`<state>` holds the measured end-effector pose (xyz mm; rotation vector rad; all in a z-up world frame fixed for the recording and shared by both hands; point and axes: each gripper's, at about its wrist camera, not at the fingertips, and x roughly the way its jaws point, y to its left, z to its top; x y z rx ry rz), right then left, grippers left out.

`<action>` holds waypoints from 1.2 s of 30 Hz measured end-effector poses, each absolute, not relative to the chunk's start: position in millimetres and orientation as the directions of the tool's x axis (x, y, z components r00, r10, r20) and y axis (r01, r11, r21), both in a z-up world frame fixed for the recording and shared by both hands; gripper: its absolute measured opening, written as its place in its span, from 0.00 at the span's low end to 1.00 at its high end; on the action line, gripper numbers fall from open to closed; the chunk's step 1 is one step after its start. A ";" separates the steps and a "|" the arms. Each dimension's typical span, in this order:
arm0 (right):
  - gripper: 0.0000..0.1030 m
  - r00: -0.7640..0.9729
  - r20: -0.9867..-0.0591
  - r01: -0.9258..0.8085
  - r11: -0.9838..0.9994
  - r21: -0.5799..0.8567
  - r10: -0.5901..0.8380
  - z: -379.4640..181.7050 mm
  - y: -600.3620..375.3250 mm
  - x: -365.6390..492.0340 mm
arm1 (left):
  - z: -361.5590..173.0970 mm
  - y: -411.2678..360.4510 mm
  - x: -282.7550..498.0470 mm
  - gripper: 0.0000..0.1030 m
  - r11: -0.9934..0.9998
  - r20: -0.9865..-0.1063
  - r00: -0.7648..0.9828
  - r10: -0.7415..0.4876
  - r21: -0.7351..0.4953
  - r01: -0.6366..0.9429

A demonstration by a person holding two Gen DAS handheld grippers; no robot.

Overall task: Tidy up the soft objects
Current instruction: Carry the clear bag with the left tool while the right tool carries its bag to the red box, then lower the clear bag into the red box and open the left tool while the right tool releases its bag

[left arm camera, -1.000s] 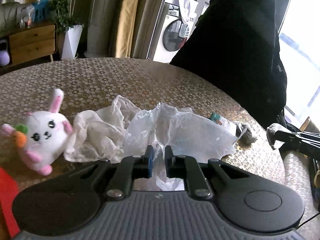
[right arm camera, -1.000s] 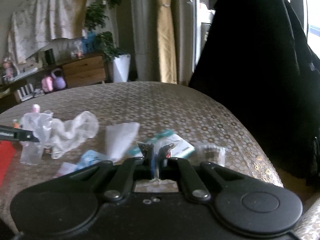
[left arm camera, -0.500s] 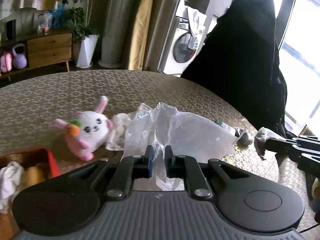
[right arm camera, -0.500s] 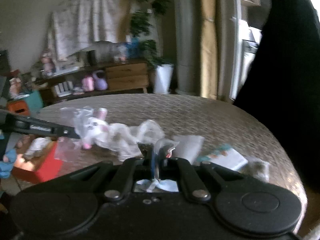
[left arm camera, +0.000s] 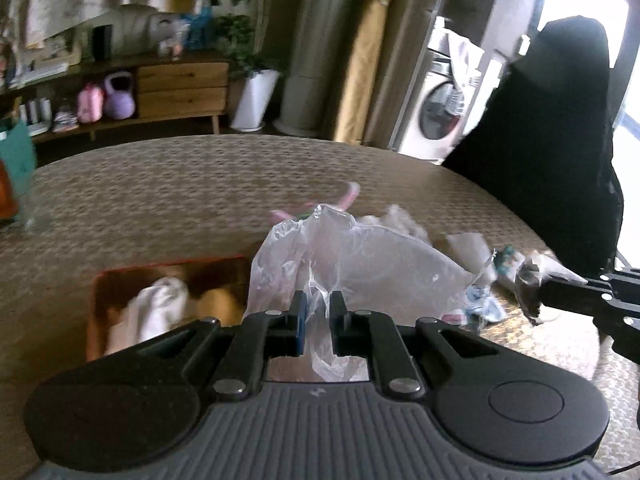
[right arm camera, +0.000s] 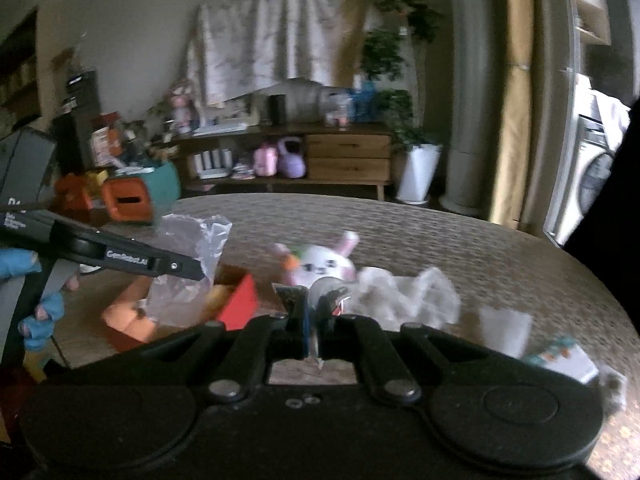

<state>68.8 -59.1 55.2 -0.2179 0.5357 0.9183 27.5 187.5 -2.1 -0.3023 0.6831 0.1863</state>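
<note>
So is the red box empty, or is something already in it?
Not empty. The red box on the table holds a white soft thing and something yellowish beside it; what they are is too blurred to tell.

The left gripper (left arm camera: 317, 312) is held above the table, tilted downward, its jaws closed on a clear plastic bag (left arm camera: 344, 256) that is pinched between the pads. The right gripper (right arm camera: 316, 320) is likewise angled downward over the table's near edge, its jaws pressed together on a small crumpled wrapper (right arm camera: 326, 288). In the right wrist view, the left gripper is seen reaching in from the left edge, carried by a hand (right arm camera: 42, 312) in a blue glove.
</note>
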 end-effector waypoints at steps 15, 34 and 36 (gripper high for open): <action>0.03 0.367 -0.591 -0.875 0.483 0.044 0.718 41.5 43.4 45.8 | -43.4 249.4 -4.9 0.11 0.911 -0.719 0.676 0.162 -0.155 -0.383; 0.04 0.297 -0.747 -0.894 0.448 0.001 0.594 -37.8 134.3 58.5 | -98.5 272.6 14.4 0.11 0.923 -0.797 0.586 0.148 -0.102 -0.371; 0.04 0.296 -0.756 -0.901 0.434 -0.017 0.584 -43.2 135.8 54.9 | -102.5 272.3 16.5 0.11 0.924 -0.802 0.580 0.142 -0.102 -0.368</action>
